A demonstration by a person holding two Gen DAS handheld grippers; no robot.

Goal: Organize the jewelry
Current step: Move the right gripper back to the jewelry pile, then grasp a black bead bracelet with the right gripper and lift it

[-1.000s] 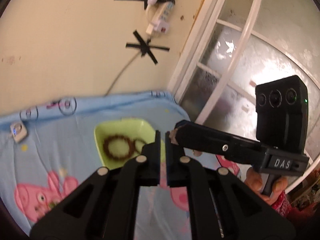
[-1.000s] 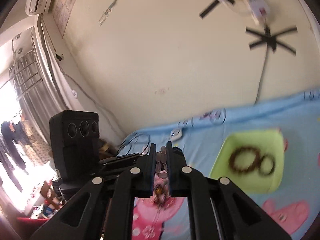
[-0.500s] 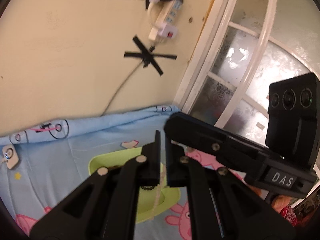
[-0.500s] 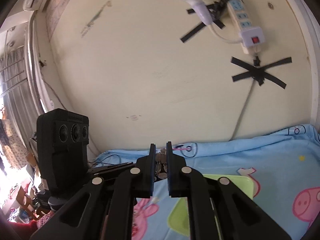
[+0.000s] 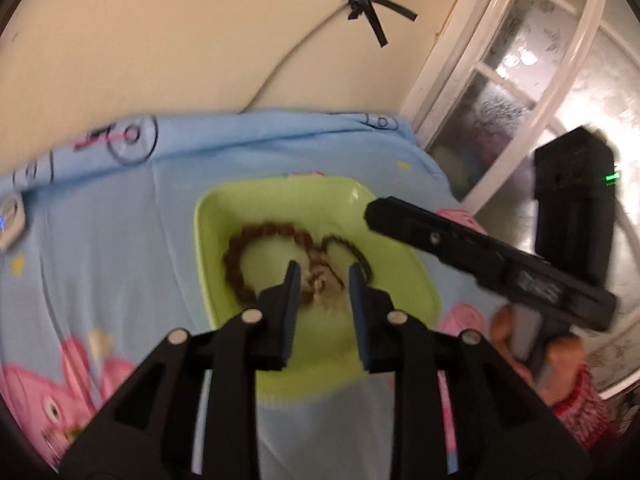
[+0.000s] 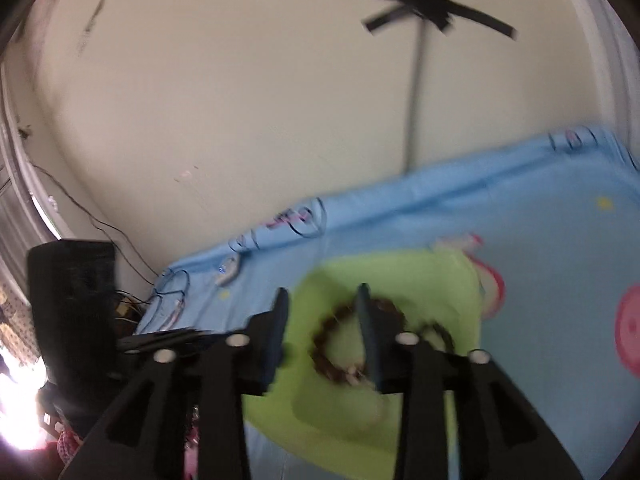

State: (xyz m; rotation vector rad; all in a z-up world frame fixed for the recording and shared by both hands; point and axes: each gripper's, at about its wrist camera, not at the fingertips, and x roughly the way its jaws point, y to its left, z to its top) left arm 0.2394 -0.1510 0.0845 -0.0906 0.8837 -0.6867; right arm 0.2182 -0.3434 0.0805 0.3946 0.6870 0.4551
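two grippers spread wide above the green tray

both hang over the green tray (image 5: 208, 240) on the blue cartoon sheet (image 5: 100, 240). left gripper (image 5: 321, 280) is released, nothing between its fingers; right gripper (image 6: 322, 304) is released too. inside the tray lie a brown bead bracelet (image 5: 240, 252), a thin dark bracelet (image 5: 356, 252) and a small pale heap of chain (image 5: 324, 284), all touching.

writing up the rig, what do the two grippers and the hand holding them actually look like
Both are matte black plastic. The left gripper has flat blade fingers on triangular cut-out linkages with silver pivot pins. The right gripper matches; its boxy black camera block shows a green light. The hand on its handle is bare, with a red patterned cuff.
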